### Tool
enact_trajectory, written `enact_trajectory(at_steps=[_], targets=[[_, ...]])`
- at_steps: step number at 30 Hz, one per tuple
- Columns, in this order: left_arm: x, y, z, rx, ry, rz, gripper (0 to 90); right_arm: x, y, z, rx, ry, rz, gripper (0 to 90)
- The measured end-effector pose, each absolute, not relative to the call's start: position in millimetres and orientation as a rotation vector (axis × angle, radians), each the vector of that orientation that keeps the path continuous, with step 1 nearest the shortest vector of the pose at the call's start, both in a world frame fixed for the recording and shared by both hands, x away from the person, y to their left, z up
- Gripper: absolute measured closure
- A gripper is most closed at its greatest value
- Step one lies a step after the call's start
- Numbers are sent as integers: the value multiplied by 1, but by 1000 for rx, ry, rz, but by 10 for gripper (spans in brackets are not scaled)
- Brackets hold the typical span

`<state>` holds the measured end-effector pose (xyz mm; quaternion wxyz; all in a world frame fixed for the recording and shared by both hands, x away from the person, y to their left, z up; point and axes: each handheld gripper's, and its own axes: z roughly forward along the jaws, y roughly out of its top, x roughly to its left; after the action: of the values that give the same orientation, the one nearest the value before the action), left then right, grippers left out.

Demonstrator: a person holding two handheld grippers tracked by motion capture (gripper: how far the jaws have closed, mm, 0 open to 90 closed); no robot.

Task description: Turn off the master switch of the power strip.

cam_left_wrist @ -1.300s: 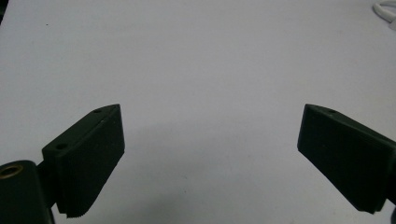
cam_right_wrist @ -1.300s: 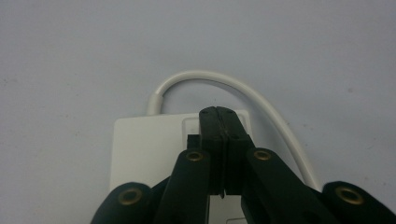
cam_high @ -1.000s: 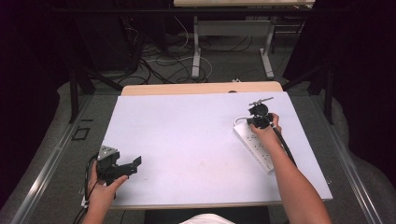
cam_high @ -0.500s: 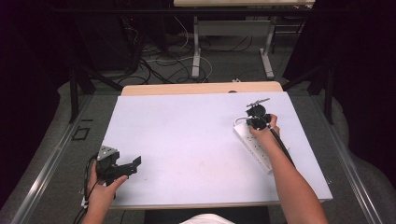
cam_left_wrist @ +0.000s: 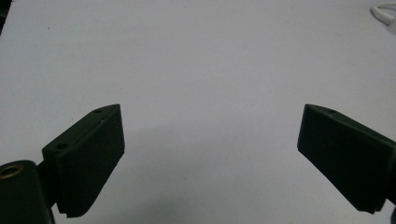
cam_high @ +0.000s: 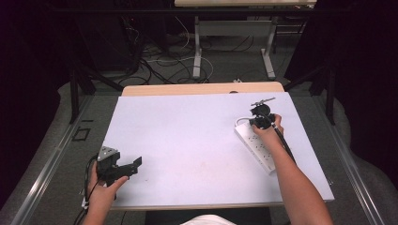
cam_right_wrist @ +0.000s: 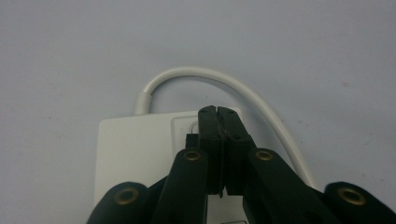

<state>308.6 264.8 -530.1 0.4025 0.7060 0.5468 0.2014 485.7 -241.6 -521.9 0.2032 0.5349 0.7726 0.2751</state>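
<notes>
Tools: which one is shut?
The right tool, jaws pressed together over the white power strip's switch end. The left tool is wide open above bare table.

White power strip flat on table's right side, lying diagonally; cord loops from far end; switch possibly there.

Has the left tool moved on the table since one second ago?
No. In the high view the left tool sits at the same place near the table's front left corner, open.

Laboratory or workshop setting: a white-topped table on a grey floor, loose cables behind it, dark curtains around, and a metal-legged bench beyond.
</notes>
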Motion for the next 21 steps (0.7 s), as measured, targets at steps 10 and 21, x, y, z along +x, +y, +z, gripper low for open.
enact_trajectory(at_steps=[10,21], targets=[[309,265,-531,1785,1379,512,75,486,-245,-521,1521,2146,781,836],[309,265,-531,1786,1381,511,76,484,-242,-520,1507,2162,785,738]])
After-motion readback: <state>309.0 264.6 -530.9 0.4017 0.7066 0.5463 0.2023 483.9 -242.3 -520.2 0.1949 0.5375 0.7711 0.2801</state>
